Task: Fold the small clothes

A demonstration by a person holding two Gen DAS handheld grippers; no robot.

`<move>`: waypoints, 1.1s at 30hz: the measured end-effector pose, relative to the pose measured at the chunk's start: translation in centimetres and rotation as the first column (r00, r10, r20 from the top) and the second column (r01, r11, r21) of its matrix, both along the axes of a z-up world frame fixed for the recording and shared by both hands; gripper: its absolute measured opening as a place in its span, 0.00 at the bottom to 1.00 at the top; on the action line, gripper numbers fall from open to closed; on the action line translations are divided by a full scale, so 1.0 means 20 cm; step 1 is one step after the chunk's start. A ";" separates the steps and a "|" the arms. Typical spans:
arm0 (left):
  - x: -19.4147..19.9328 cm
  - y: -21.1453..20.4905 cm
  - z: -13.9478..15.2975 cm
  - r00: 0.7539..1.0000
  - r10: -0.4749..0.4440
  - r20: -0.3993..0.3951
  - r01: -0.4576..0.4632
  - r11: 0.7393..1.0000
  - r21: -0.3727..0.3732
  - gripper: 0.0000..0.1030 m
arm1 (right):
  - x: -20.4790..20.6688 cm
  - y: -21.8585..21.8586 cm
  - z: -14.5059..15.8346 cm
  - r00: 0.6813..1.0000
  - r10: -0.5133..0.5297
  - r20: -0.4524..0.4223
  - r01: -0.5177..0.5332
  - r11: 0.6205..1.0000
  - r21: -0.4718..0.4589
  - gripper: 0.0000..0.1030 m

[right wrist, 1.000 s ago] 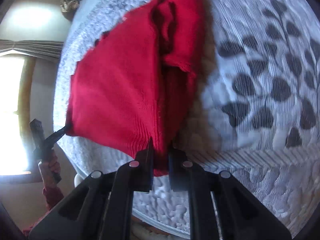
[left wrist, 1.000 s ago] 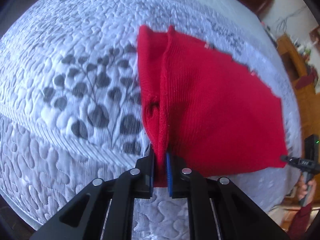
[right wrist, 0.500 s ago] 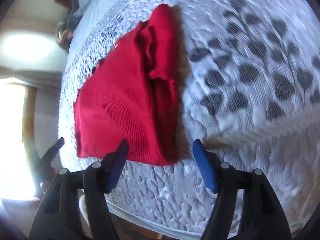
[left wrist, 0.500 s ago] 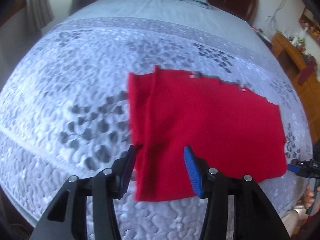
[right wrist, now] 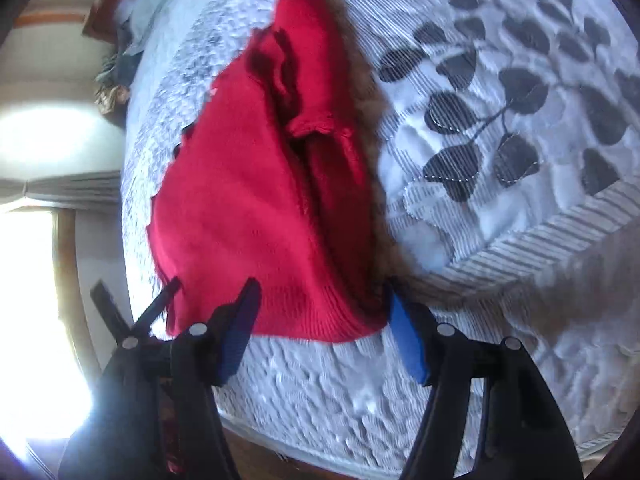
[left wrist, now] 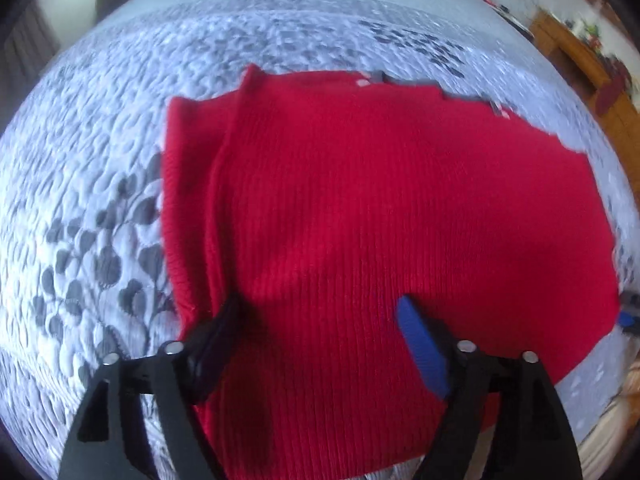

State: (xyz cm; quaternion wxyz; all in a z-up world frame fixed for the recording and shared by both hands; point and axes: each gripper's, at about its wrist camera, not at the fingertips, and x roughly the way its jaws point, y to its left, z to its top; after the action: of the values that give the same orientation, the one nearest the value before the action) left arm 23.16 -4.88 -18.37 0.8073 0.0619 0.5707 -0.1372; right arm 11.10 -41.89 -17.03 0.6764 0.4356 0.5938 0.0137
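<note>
Your left gripper (left wrist: 320, 328) covers the near hem of the red garment (left wrist: 380, 208), whose lower edge runs off the frame. The other gripper's tip (left wrist: 628, 320) is cut by the right rim. Shelf items (left wrist: 588, 32) blur beyond recognition.

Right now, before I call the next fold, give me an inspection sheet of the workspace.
Surface: quilted bedspread, pale with grey leaf print, covering a bed.
Job's things: one red knit garment lying on the bedspread, a fold line down one side, loose folds bunched along that edge.
Clutter: nothing seen on the bedspread near the garment.
Grippers: left gripper open, jaws have just been opening, the garment's near hem beneath them; right gripper open, jaws straddling the garment's corner, not pinching it.
Cables: nothing seen clearly.
Surroundings: wooden furniture beside the bed, bright window, bedding at the far end of the bed.
</note>
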 end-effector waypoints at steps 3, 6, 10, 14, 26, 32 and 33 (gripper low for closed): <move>-0.01 -0.03 -0.01 1.000 -0.014 0.018 0.013 0.999 0.039 0.82 | 0.02 -0.01 -0.03 0.998 -0.055 0.005 0.055 0.998 0.039 0.61; 0.01 0.00 -0.01 1.000 -0.017 -0.004 0.017 1.000 0.005 0.82 | 0.02 -0.01 -0.03 0.997 -0.077 -0.005 0.077 0.997 0.028 0.57; 0.02 0.03 0.00 1.000 -0.009 -0.019 0.008 0.999 -0.035 0.82 | 0.01 -0.01 -0.02 0.996 -0.087 0.003 0.087 0.995 0.040 0.15; 0.02 0.04 0.00 1.000 -0.005 -0.026 0.004 0.999 -0.045 0.83 | 0.03 0.01 -0.01 0.994 -0.112 0.010 0.111 0.992 0.054 0.11; 0.04 0.13 0.02 0.997 0.013 -0.077 -0.026 0.984 -0.177 0.89 | 0.24 0.31 0.39 0.994 0.082 0.078 -0.057 0.959 -0.278 0.10; 0.08 0.21 0.04 0.992 0.024 -0.120 -0.058 0.956 -0.289 0.89 | 0.41 0.63 0.50 0.959 0.260 0.115 -0.201 0.907 -0.371 0.11; 0.08 0.23 0.04 0.991 0.029 -0.128 -0.068 0.947 -0.314 0.89 | 0.43 0.69 0.51 0.947 0.294 0.125 -0.227 0.895 -0.385 0.11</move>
State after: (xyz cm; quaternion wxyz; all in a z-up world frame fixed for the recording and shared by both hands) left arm 24.83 -0.24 -17.61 0.7736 -0.0914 0.5905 -0.2108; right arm 19.74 -28.03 -6.73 0.7883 0.2153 0.5755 0.0333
